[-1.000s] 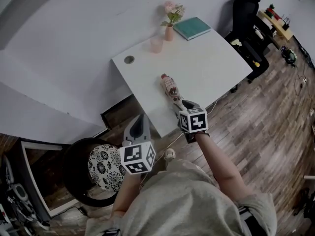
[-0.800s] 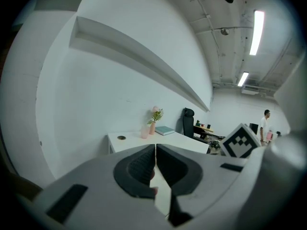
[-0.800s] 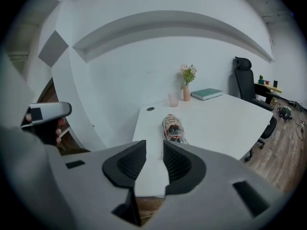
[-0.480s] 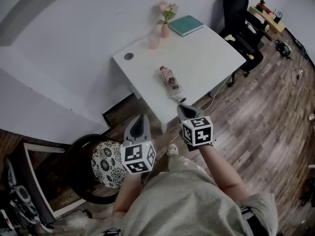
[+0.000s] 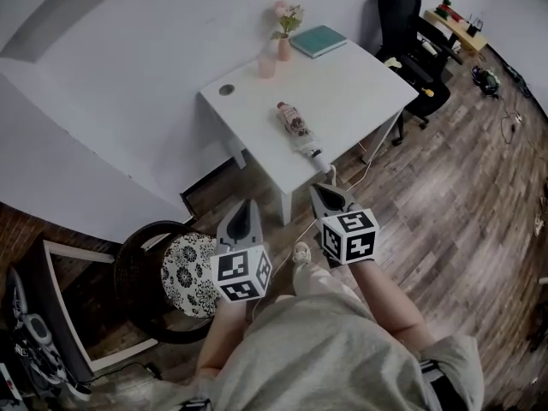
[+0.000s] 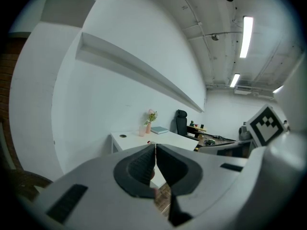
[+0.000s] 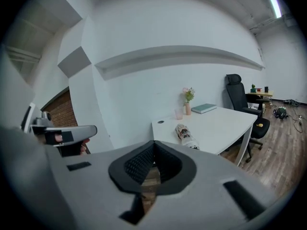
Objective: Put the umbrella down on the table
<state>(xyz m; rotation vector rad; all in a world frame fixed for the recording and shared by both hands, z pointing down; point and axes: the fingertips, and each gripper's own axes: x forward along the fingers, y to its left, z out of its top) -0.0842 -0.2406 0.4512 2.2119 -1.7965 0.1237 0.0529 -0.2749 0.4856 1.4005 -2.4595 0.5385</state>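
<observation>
Right claw point(image 7: 154, 147) just closed empty; umbrella point(image 5: 297, 128) lies on white table point(image 5: 360, 84).

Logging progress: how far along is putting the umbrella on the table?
Done: the umbrella lies on the table. In hand: nothing; the left gripper is shut and empty, the right gripper has just closed its jaws on nothing, both clear of the table. Left: nothing visible.
</observation>
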